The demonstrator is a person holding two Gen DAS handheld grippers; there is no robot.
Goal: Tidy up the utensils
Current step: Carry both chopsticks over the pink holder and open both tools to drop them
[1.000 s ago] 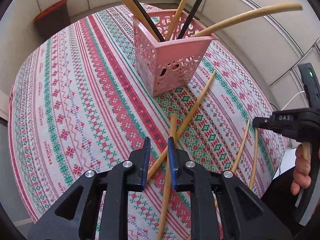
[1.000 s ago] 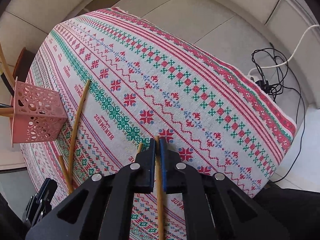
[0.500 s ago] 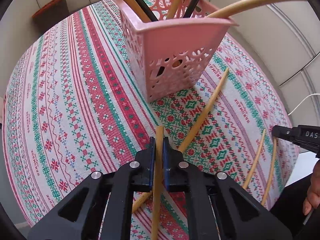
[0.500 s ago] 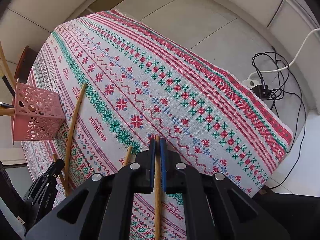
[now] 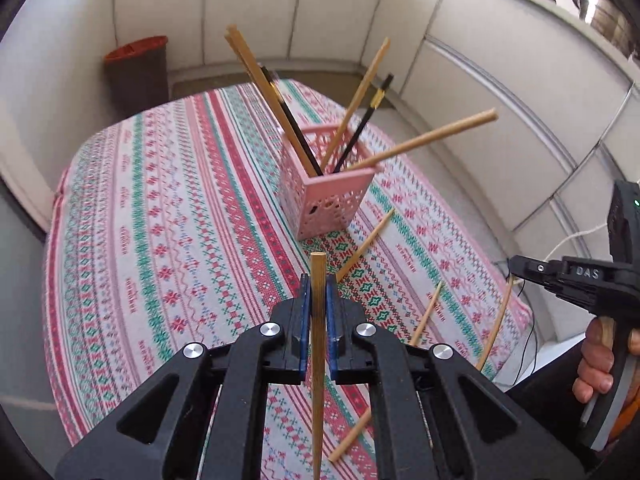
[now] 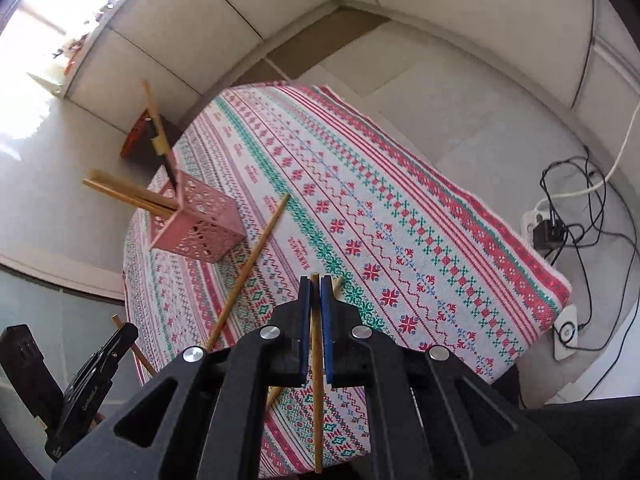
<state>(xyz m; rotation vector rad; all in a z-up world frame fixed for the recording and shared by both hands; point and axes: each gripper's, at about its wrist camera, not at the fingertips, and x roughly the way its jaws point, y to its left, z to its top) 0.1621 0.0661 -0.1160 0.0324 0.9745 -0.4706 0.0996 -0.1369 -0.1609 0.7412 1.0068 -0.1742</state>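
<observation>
My left gripper is shut on a wooden chopstick, held up off the patterned tablecloth. Beyond it stands the pink perforated basket with several wooden and black chopsticks leaning out. In the right wrist view my right gripper is shut on another wooden chopstick, also lifted above the cloth; the pink basket stands far left. Loose chopsticks lie on the cloth. The right gripper shows at the right edge of the left view.
A dark bin with a red rim stands by the wall behind the table. Cables and a power strip lie on the floor to the right. A hand holds the right gripper's handle. A long loose chopstick lies beside the basket.
The left gripper's jaws closed on the chopstick that lay between them. Both grippers then rose off the table with their chopsticks, and the basket now looks farther away.
</observation>
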